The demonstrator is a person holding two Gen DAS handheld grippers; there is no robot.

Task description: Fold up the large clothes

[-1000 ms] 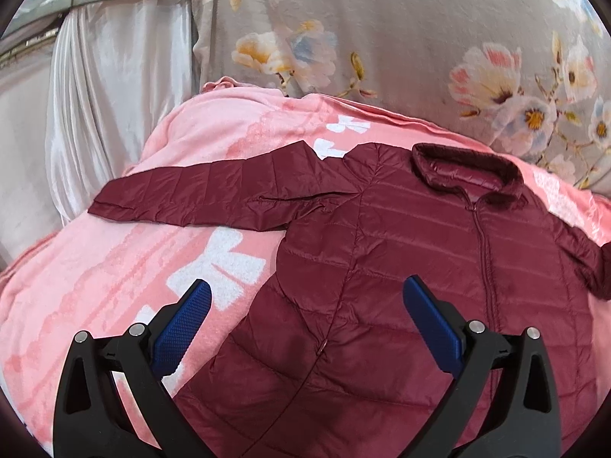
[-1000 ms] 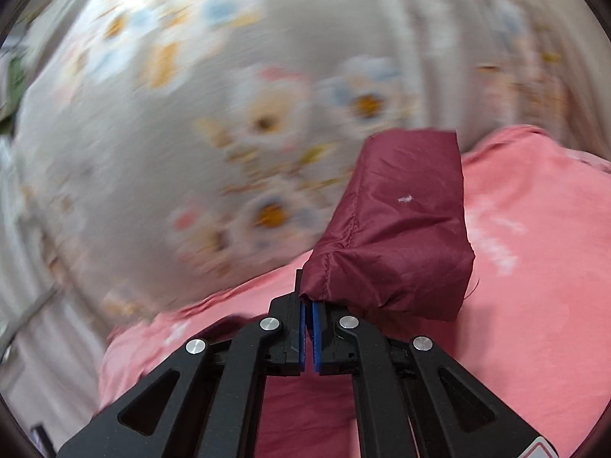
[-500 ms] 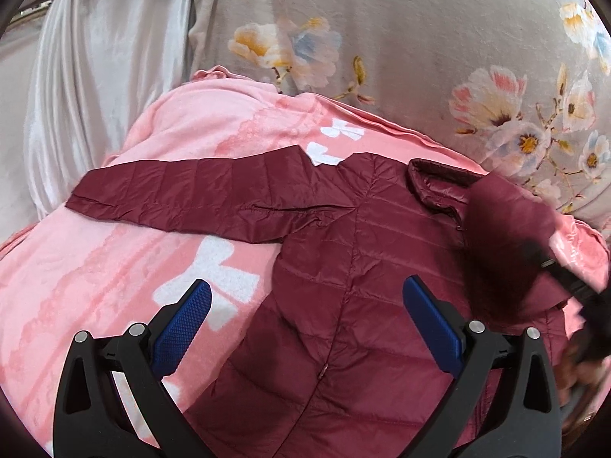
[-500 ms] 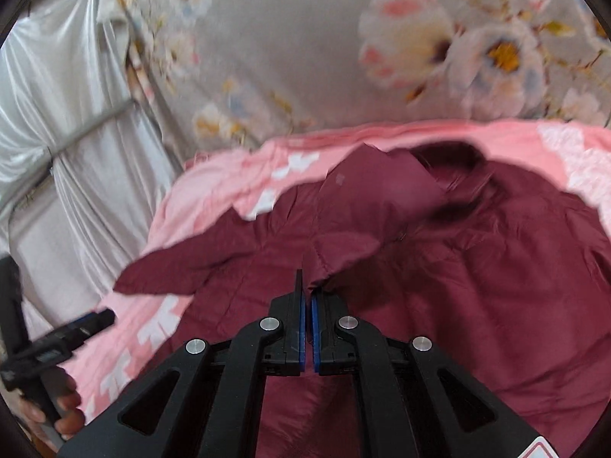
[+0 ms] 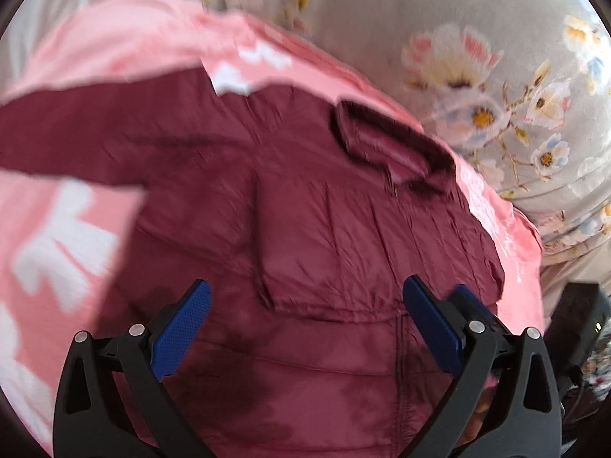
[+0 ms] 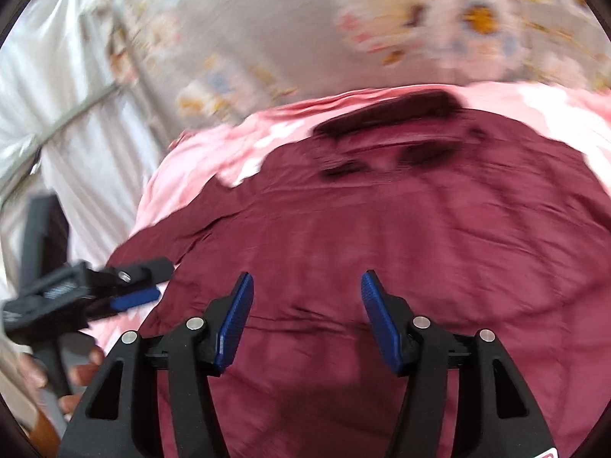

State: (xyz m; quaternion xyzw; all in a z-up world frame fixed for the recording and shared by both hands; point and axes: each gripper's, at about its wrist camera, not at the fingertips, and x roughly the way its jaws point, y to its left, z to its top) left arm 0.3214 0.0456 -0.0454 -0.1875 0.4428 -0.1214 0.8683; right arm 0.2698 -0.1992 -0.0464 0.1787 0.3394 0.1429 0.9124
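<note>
A maroon quilted jacket [image 5: 313,336] lies face up on a pink blanket [image 5: 49,236], collar [image 5: 397,145] at the far side. Its right sleeve [image 5: 343,244] lies folded across the chest; its left sleeve [image 5: 76,129] stretches out to the left. My left gripper [image 5: 305,324] is open and empty above the jacket's lower body. My right gripper [image 6: 307,316] is open and empty above the jacket [image 6: 382,236]. The left gripper also shows at the left edge of the right wrist view [image 6: 126,294], held by a hand.
A grey floral fabric [image 5: 439,23] rises behind the blanket. A white curtain [image 6: 57,114] with a metal rail hangs at the left. A dark object [image 5: 580,320] sits off the blanket's right edge.
My right gripper carried the right sleeve over the chest, let it go and opened. Both views have moved closer to the jacket and are motion-blurred.
</note>
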